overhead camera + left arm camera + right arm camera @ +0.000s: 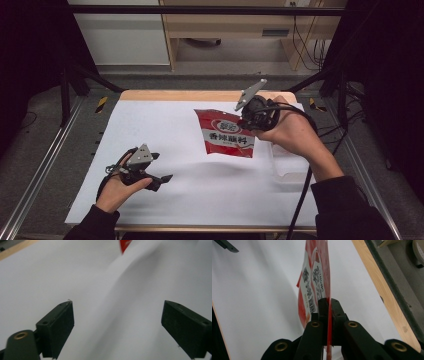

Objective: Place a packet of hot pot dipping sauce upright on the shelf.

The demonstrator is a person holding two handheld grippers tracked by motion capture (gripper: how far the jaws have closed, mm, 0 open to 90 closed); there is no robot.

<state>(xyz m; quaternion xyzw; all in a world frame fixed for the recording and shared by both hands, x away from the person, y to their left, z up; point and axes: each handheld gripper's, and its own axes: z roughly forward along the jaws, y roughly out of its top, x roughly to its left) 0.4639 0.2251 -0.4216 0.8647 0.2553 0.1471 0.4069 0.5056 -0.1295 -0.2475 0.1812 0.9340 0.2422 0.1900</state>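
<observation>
Hanging above the white table cover [165,130], a flat red snack bag [226,134] with a white label and dark printed characters is lifted clear of the surface at the far right part of the table. Its glossy foil looks thin and a little wrinkled. The right gripper [248,116] pinches the bag's edge: in the right gripper view the two black jaws are pressed together on the thin red seam [328,315], and the bag stands edge-on beyond them. A grey three-cornered plate sits on top of this gripper, and a black cable trails from it toward the near edge.

Near the left corner, the left gripper [161,178] rests low over the cover, held in the left hand [116,191]. In the left gripper view its matte black, block-shaped jaws stand wide apart with only smooth white surface between them.

A clear plastic container [289,162] lies on the cover under the right forearm. The table's far edge is light wood [190,94].
</observation>
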